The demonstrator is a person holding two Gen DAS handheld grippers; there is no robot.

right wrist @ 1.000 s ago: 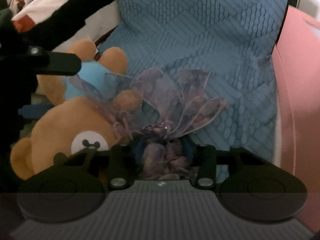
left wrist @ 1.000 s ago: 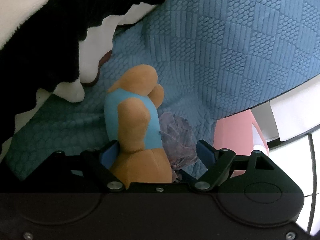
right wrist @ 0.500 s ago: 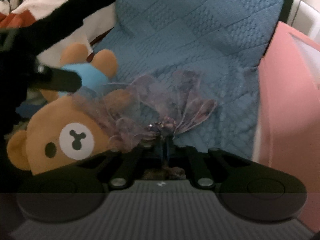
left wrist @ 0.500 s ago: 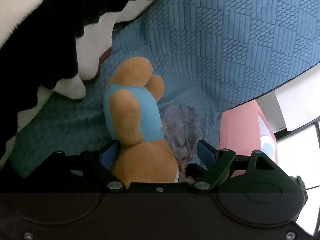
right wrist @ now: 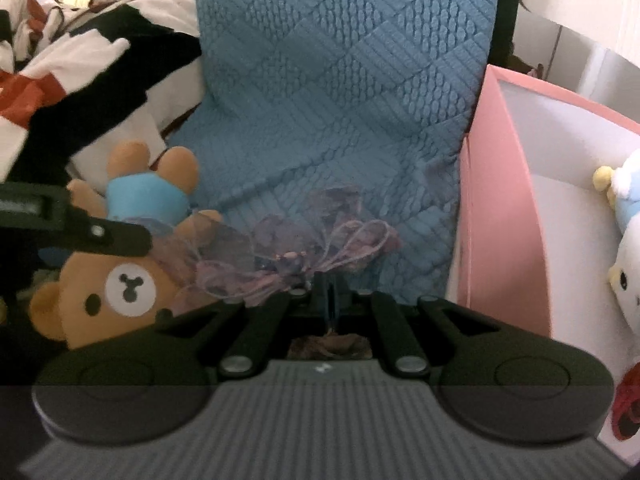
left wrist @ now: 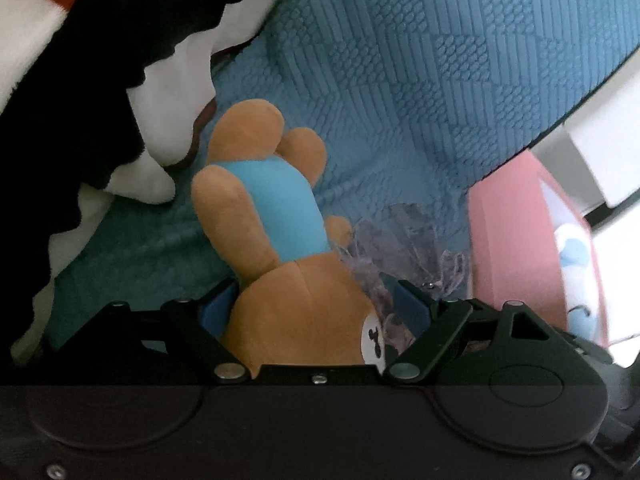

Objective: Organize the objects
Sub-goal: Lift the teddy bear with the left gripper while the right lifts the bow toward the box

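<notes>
A brown plush bear point(left wrist: 280, 248) in a blue shirt lies on the blue quilted cover point(left wrist: 420, 80). My left gripper point(left wrist: 312, 308) has its jaws wide around the bear's head, the blue pads touching its sides. The bear also shows in the right wrist view point(right wrist: 120, 288). My right gripper point(right wrist: 330, 300) is shut on the neck of a purple gauze sachet point(right wrist: 304, 248), which also shows in the left wrist view point(left wrist: 404, 236) next to the bear.
A pink storage box point(right wrist: 500, 208) stands to the right with white plush toys point(right wrist: 628, 256) inside. It also shows in the left wrist view point(left wrist: 516, 248). A black, white and red fleece blanket point(right wrist: 80, 72) is heaped at the left.
My right gripper has closed on the sachet's neck and drawn back, bringing the pink box's inside into view. My left gripper has stayed around the bear's head.
</notes>
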